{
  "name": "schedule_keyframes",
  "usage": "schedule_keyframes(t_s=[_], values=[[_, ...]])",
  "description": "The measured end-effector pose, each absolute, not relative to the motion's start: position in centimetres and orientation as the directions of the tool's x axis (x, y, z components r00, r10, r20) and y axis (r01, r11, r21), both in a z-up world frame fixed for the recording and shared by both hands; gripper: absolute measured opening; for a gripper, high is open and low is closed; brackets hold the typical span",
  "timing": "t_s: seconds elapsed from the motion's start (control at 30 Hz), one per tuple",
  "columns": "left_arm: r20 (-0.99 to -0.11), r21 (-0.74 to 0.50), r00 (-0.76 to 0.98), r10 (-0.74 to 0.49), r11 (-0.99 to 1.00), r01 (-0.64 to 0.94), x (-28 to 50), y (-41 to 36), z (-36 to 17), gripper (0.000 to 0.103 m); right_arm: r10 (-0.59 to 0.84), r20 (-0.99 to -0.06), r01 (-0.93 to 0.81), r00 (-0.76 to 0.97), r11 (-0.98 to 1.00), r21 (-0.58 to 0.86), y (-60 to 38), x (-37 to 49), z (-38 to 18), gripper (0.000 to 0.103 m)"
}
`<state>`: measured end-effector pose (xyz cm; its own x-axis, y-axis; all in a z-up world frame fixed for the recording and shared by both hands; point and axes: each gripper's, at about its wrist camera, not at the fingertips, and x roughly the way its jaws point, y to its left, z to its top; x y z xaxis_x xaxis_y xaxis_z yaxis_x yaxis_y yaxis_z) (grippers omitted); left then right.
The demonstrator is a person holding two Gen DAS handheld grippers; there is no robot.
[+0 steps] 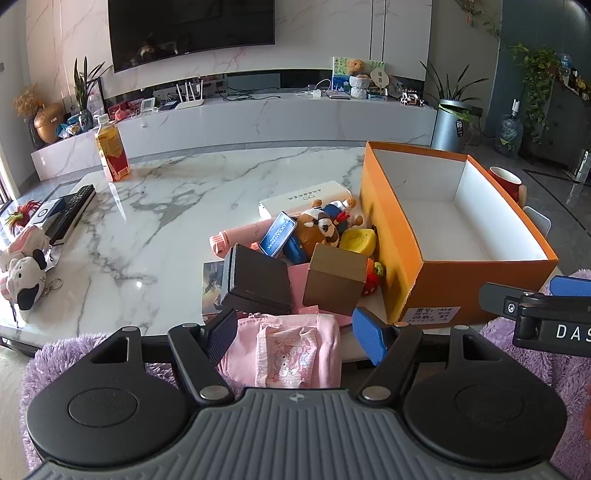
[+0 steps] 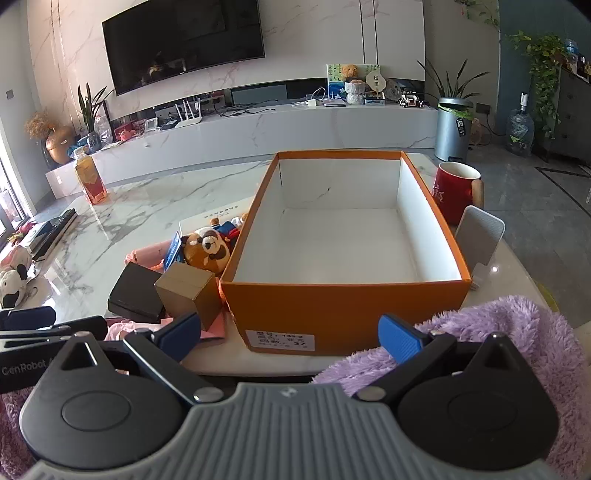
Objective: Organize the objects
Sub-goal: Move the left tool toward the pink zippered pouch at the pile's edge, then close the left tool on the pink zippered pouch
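a large dark television hangs on a white marble-veined wall. below the television runs a long, low marble console strewn with a router, cables and small ornaments. left of the television stand a bronze vase and a leafy plant. right of it, a grey metal bin holds another plant, with a water jug beyond on the grey tiled floor. daylight gleams on the marble table nearest the camera.
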<state>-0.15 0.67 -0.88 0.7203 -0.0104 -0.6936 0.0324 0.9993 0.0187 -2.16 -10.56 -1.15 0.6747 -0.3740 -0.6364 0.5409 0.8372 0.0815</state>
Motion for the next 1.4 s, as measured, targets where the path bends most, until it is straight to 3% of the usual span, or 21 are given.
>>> schedule_keyframes(t_s=[0.23, 0.5, 0.77, 0.83, 0.93, 1.13, 1.2, 1.4], values=[[-0.7, 0.016, 0.714, -0.018, 0.999, 0.041, -0.1, 0.7, -1.1, 0.082, -0.331, -0.648, 0.527, 0.686, 0.84, 0.129, -10.8, -2.1, -1.4, 0.102], [-0.725, -0.008, 0.687, -0.051, 0.998, 0.066, 0.2, 1.6, -1.7, 0.07, -0.295, -0.648, 0.491, 0.703, 0.859, 0.142, -10.3, -1.3, -2.0, 0.101], [-0.772, -0.06, 0.626, -0.113, 0.993, 0.106, 1.1, 2.6, -3.2, 0.054, -0.184, -0.695, 0.4, 0.695, 0.902, 0.161, -9.6, 0.8, -3.7, 0.062], [-0.785, -0.049, 0.611, -0.101, 0.994, 0.102, 1.5, 2.7, -3.7, 0.052, -0.15, -0.714, 0.374, 0.684, 0.912, 0.167, -9.4, 1.5, -4.3, 0.045], [-0.805, -0.038, 0.586, -0.097, 0.993, 0.112, 2.1, 3.2, -4.2, 0.052, -0.106, -0.732, 0.338, 0.673, 0.924, 0.177, -9.1, 2.6, -5.1, 0.041], [-0.845, -0.017, 0.529, -0.079, 0.993, 0.121, 3.4, 4.4, -5.4, 0.051, -0.004, -0.756, 0.256, 0.655, 0.942, 0.216, -8.2, 5.0, -6.0, 0.038], [-0.857, -0.016, 0.51, -0.076, 0.993, 0.12, 3.7, 4.7, -5.9, 0.043, 0.024, -0.766, 0.237, 0.643, 0.944, 0.228, -7.9, 5.9, -6.6, 0.038], [-0.867, 0.008, 0.495, -0.058, 0.991, 0.131, 4.3, 5.1, -6.8, 0.034, 0.089, -0.794, 0.213, 0.602, 0.94, 0.267, -7.7, 8.2, -8.5, 0.045]])
